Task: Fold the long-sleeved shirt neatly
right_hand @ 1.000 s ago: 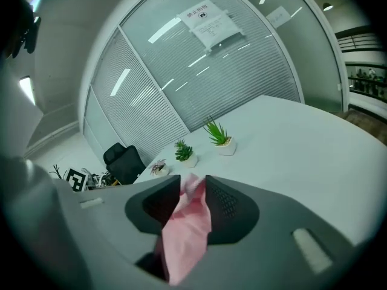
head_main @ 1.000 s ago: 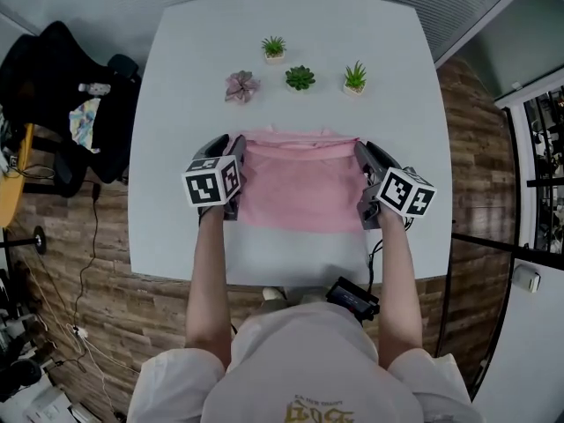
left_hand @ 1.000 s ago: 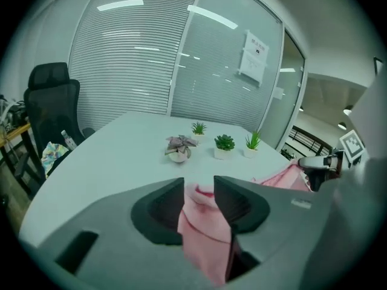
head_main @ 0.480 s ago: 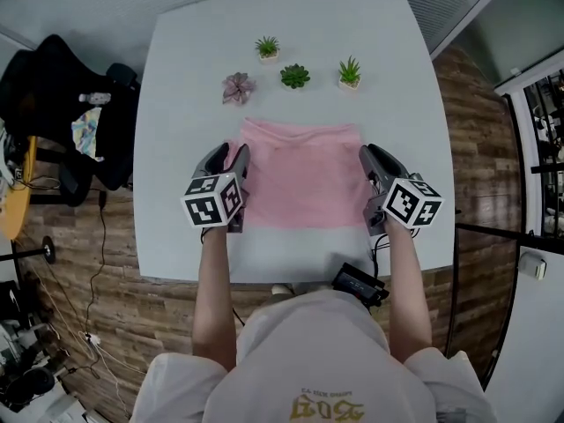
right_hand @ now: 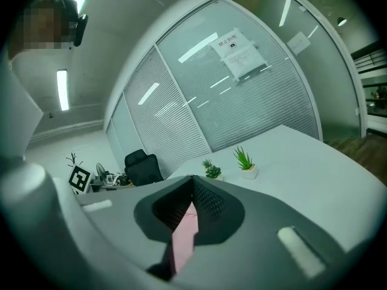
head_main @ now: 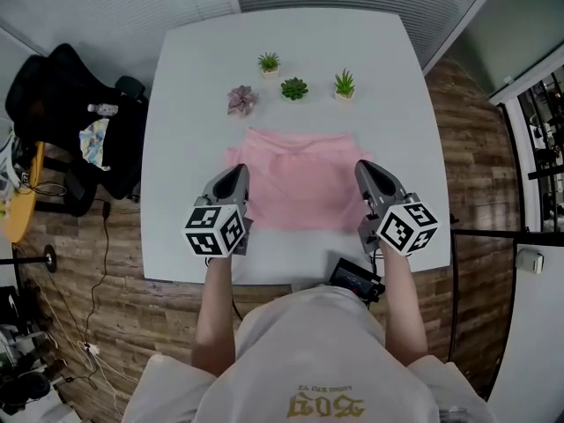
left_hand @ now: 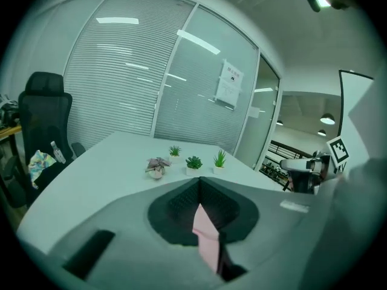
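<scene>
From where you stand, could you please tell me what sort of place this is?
Most likely an office meeting room: glass partition walls with blinds, a black office chair, and a white table bearing small potted plants.

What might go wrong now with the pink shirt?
The left tool and right tool have just closed on thin pinches of the shirt, so the cloth might slip out. If one side lifts faster, the fold may come out crooked. A far swing might knock the little potted plants.

White table (head_main: pixel 185 104): pink shirt (head_main: pixel 295 179), four plants (head_main: pixel 293 88)
</scene>
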`<state>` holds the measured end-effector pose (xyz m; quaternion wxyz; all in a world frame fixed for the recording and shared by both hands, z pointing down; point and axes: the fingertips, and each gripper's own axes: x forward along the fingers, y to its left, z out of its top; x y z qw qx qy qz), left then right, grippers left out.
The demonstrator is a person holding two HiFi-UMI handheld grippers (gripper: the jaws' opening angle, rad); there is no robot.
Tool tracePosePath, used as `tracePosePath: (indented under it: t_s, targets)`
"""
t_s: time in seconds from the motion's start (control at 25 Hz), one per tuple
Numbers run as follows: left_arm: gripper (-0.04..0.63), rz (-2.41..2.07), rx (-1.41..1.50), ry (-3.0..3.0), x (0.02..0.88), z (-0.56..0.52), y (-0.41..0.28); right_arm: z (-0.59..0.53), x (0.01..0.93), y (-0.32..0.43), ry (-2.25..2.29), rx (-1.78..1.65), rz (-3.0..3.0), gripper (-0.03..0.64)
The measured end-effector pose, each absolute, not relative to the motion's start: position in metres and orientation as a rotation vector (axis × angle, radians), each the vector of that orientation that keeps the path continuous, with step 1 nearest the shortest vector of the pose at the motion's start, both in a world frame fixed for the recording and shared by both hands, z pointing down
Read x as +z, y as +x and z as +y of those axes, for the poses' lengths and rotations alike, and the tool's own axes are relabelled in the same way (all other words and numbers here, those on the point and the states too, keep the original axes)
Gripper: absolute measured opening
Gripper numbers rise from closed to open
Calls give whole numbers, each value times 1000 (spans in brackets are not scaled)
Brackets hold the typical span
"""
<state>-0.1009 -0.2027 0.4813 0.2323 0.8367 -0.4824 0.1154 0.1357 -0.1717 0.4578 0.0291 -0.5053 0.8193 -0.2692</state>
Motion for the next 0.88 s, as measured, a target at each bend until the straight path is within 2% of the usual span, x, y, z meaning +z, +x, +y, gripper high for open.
tracePosePath:
  t_s: [0.28,0.88]
  targets:
    - [8,-1355,292,2371,458,-185,-97,-157,444,121,-1606,-714,2608,11]
    - [8,-1339,340,2333,468,-166,-89,-139,444,120,-1634,-705,2642,11]
